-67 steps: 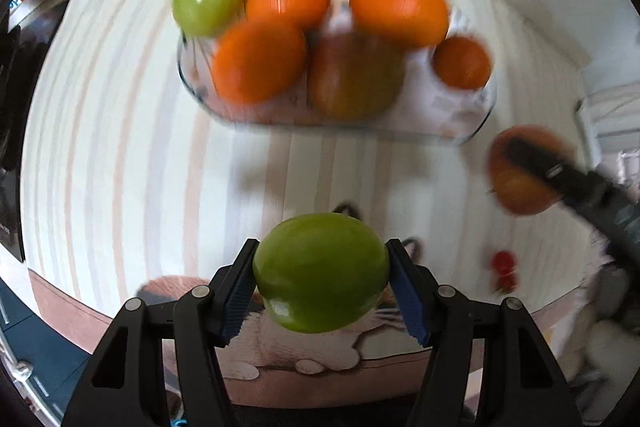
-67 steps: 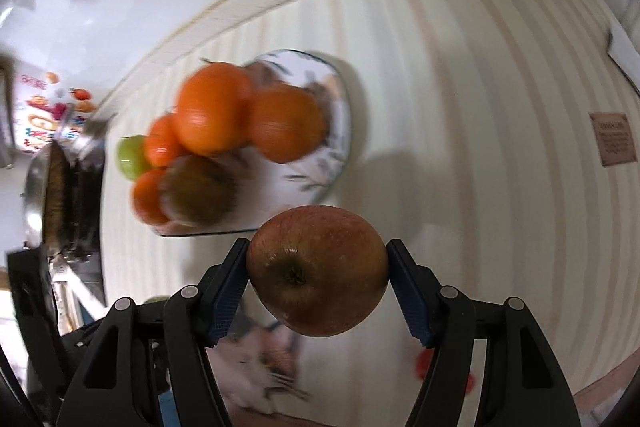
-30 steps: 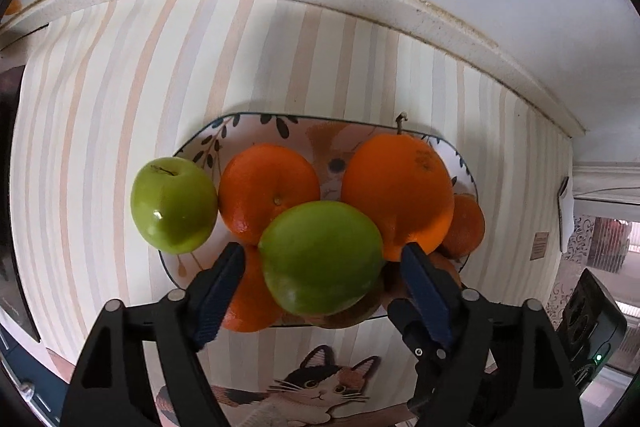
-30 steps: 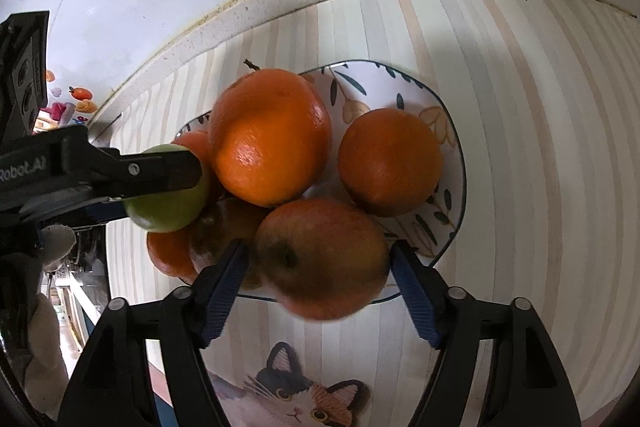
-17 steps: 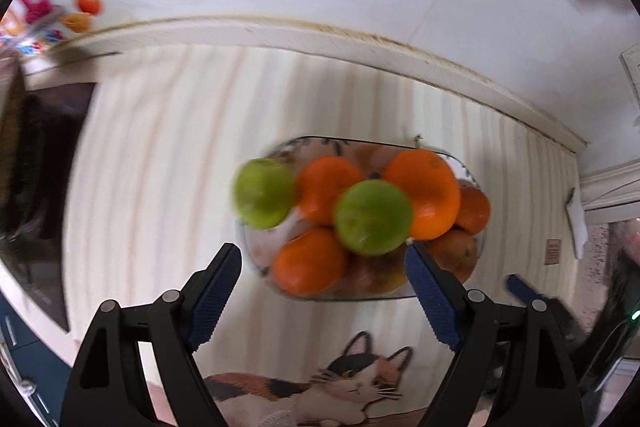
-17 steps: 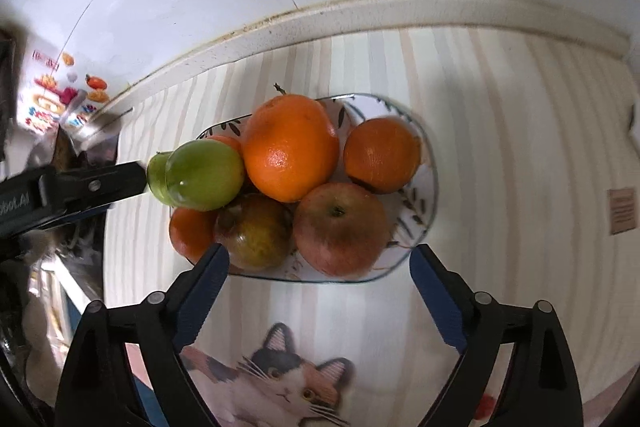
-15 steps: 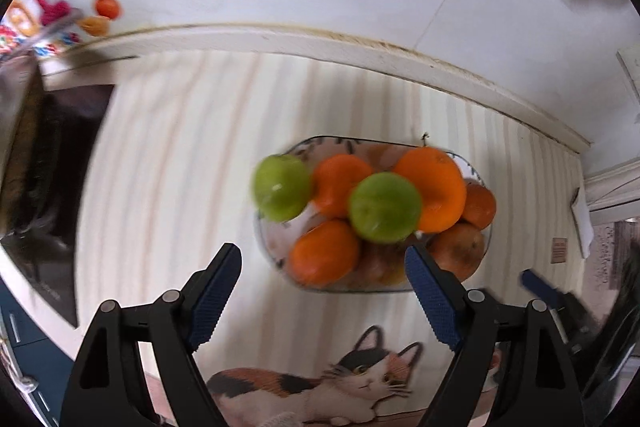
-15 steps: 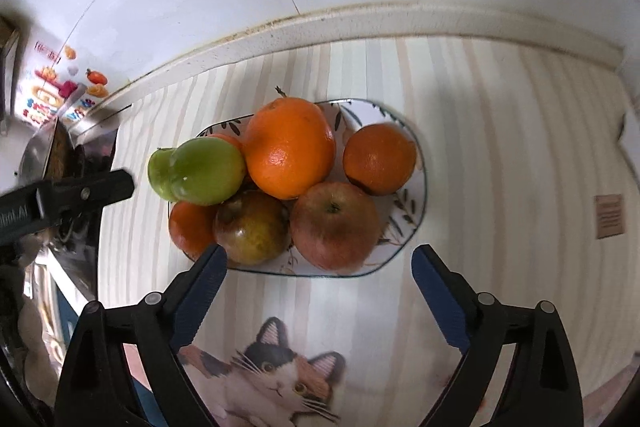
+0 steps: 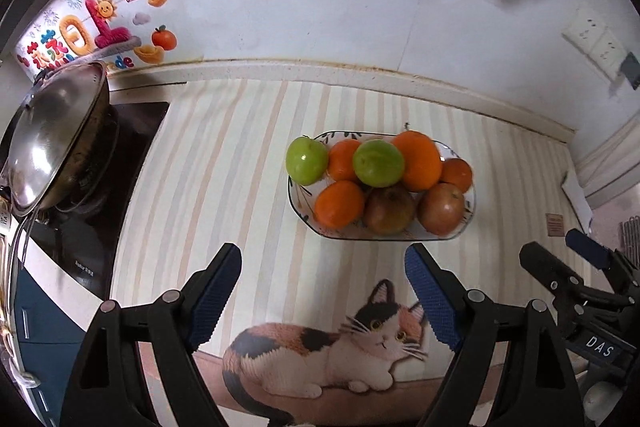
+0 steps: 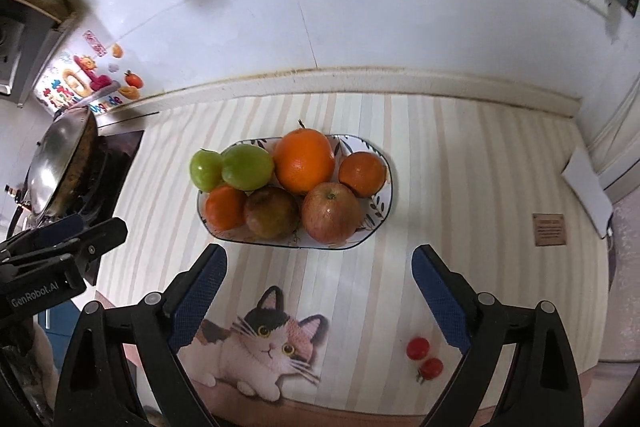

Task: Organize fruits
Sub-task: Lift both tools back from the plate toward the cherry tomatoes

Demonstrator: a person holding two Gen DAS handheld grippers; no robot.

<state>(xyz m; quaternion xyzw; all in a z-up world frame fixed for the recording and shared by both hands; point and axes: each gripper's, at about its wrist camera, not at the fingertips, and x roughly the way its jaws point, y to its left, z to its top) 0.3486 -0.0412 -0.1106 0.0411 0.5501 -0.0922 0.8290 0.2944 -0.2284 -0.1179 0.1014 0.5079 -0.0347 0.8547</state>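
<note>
Your left claw (image 9: 322,273) and right claw (image 10: 318,273) both hang spread wide and empty above the striped surface (image 10: 460,187), fingers aimed down toward the plate (image 10: 382,215). The plate is oval — long axis running left to right, parallel to the wall edge. It sits mid-surface, beyond the cat print (image 10: 264,347). It carries two green apples (image 10: 246,167) at the left end, a big orange (image 10: 304,161) on top, a red apple (image 10: 331,217) at the near rim. Two cherry tomatoes (image 10: 418,348) lie apart — near edge, right side.
</note>
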